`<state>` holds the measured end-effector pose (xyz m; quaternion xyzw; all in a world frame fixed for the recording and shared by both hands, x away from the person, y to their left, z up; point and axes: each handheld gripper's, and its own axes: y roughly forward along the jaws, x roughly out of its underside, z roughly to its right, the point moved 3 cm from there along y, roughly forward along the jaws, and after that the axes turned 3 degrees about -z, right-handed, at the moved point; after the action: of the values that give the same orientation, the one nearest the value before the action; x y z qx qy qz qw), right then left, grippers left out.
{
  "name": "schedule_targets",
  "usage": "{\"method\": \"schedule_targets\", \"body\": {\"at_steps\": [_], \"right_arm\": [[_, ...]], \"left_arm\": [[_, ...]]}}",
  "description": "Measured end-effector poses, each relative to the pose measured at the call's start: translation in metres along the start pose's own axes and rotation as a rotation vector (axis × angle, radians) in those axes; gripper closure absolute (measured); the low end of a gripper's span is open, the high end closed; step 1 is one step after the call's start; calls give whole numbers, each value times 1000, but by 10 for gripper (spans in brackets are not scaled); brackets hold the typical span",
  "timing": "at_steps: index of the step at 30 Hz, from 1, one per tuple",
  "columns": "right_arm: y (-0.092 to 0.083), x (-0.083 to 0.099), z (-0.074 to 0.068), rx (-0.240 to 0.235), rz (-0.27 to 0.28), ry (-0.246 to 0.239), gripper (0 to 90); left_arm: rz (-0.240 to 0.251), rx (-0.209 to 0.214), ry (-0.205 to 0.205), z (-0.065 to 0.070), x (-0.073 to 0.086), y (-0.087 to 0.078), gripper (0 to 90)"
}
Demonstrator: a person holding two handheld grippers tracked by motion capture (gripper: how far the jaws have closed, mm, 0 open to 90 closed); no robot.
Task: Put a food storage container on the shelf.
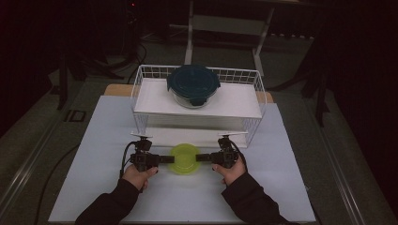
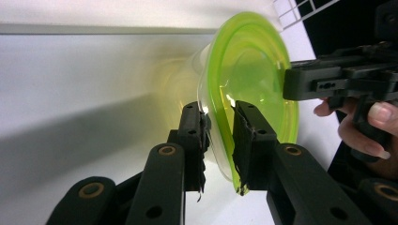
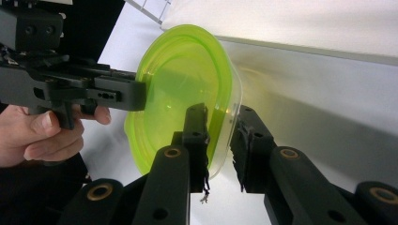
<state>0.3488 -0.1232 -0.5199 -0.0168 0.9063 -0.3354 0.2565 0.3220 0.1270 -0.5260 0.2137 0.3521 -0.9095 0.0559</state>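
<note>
Both grippers pinch one green tub from opposite sides, low centre of frame.

Left gripper (image 1: 162, 160) has its jaws closed on the rim of the green tub (image 1: 183, 159), one jaw inside, one outside; right gripper (image 1: 202, 158) straddles the far rim, jaws w/ a slight gap on the outer side in the right gripper view, so prob. gripping but not fully sure. Two-sided hold looks meant to keep the thin, bendy tub level. Tub sits just in front of the white wire rack (image 1: 253, 89), near its lower shelf edge. Dark-lidded glass bowl (image 1: 193, 84) sits on top shelf, upper centre. Table (image 1: 291, 187) is bare to the left, right & bottom of frame; the rack blocks the way fwd.
</note>
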Motion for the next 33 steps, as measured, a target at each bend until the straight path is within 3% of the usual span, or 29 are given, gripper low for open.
{"method": "schedule_targets", "body": {"at_steps": [3, 9, 19, 33], "right_arm": [[-1, 3, -5, 8, -9, -19, 781], [-4, 7, -11, 60, -11, -46, 806], [-15, 9, -20, 66, 10, -73, 807], [-52, 4, -59, 65, 86, -154, 806]], "left_arm": [[-1, 3, -10, 1, 2, -1, 763], [8, -18, 27, 10, 5, -5, 799], [22, -2, 50, 21, 5, -11, 800], [98, 9, 125, 62, 0, -47, 799]]}}
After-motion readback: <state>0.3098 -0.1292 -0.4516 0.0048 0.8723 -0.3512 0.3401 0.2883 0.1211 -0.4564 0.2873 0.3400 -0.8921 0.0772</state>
